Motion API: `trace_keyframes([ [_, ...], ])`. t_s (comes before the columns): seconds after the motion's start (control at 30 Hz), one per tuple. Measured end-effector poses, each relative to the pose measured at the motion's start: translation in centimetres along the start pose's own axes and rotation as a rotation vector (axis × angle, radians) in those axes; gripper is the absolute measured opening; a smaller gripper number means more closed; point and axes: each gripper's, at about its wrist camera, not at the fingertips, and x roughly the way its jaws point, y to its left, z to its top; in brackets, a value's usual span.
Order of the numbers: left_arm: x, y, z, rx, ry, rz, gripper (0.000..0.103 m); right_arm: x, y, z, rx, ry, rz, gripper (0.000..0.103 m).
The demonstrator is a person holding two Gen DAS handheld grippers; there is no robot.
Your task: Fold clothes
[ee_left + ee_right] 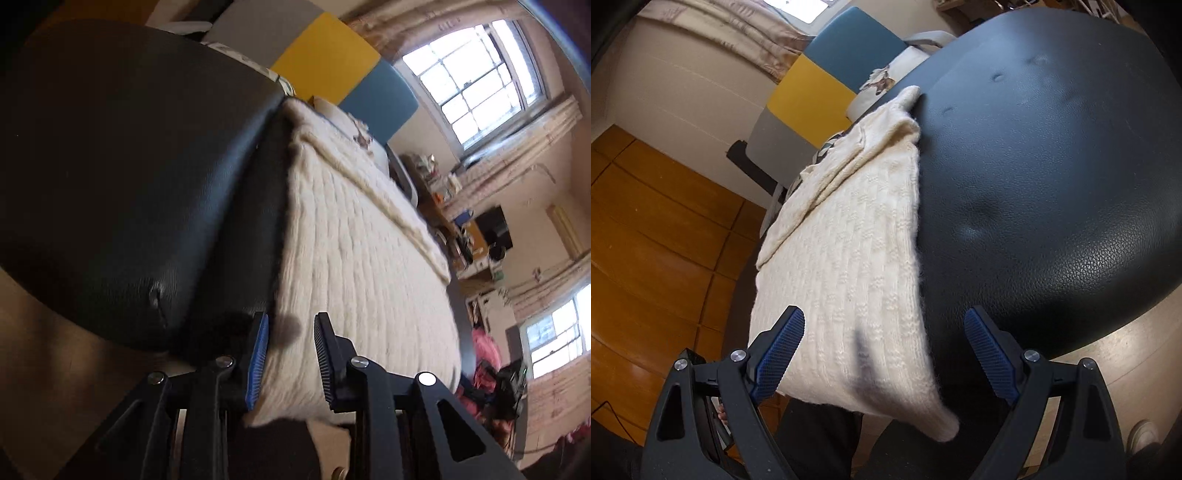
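Observation:
A cream knitted sweater point(354, 258) lies folded on a round black leather seat point(122, 177), its near edge hanging over the seat's rim. My left gripper point(291, 354) is open, its jaws on either side of the sweater's near hem, not closed on it. In the right wrist view the same sweater point(849, 266) lies along the left side of the black seat point(1052, 166). My right gripper point(882, 350) is wide open, its fingers straddling the sweater's near corner, which droops off the seat.
A chair back in grey, yellow and blue panels point(820, 85) stands beyond the seat, with a white printed cushion point(882, 79) against it. Wooden floor point(646, 240) lies to the left. Windows point(476, 77), a cluttered desk point(461, 229) and a pink clothes pile point(484, 350) are farther off.

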Motion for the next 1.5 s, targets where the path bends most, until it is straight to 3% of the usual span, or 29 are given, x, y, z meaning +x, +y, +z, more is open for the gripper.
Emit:
trace_keyframes([
  [0.17, 0.2, 0.7, -1.2, 0.001, 0.035, -0.020, 0.027, 0.8, 0.4, -0.6, -0.044, 0.053, 0.029, 0.091],
  [0.33, 0.5, 0.5, -2.2, 0.056, 0.032, 0.010, 0.028, 0.5, -1.5, -0.6, 0.067, 0.031, 0.175, 0.100],
  [0.6, 0.6, 2.0, -2.9, 0.043, 0.050, -0.069, 0.030, 1.0, 0.4, -1.0, -0.068, 0.056, 0.096, 0.103],
  [0.73, 0.9, 2.0, -3.2, 0.062, 0.054, -0.094, 0.032, 0.9, -0.4, -0.9, -0.046, 0.057, 0.137, 0.103],
  [0.83, 1.2, 1.9, -3.3, 0.073, 0.053, -0.109, 0.039, 0.7, -0.5, -1.0, -0.045, 0.061, 0.150, 0.103],
  [0.97, 1.3, 1.6, -3.6, 0.092, 0.052, -0.176, 0.039, 0.7, 0.1, -1.2, -0.077, 0.071, 0.120, 0.102],
  [1.1, 1.8, -0.2, -3.3, 0.165, 0.040, -0.185, 0.039, 0.8, 0.7, -1.3, -0.107, 0.080, 0.086, 0.100],
  [1.2, 2.0, -0.8, -3.3, 0.205, 0.029, -0.183, 0.039, 0.7, 0.8, -1.5, -0.143, 0.086, 0.031, 0.086],
  [1.23, 1.9, -0.8, -3.4, 0.214, 0.022, -0.184, 0.037, 0.6, 0.8, -1.5, -0.151, 0.087, 0.006, 0.074],
  [1.27, 1.8, -0.8, -3.4, 0.227, 0.013, -0.185, 0.034, 0.6, 0.5, -1.5, -0.147, 0.092, -0.025, 0.050],
  [1.3, 1.7, -0.7, -3.5, 0.244, -0.001, -0.181, 0.025, 0.5, 0.2, -1.5, -0.142, 0.096, -0.056, 0.025],
  [1.33, 1.7, -0.4, -3.5, 0.251, -0.003, -0.178, 0.021, 0.5, -0.1, -1.5, -0.136, 0.101, -0.087, 0.006],
  [1.4, 1.6, -0.1, -3.5, 0.246, 0.004, -0.179, 0.019, 0.7, -0.2, -1.7, -0.148, 0.113, -0.089, 0.006],
  [1.5, 1.6, -0.1, -3.4, 0.230, 0.022, -0.183, 0.026, 1.1, -0.4, -1.7, -0.127, 0.121, -0.050, 0.008],
])
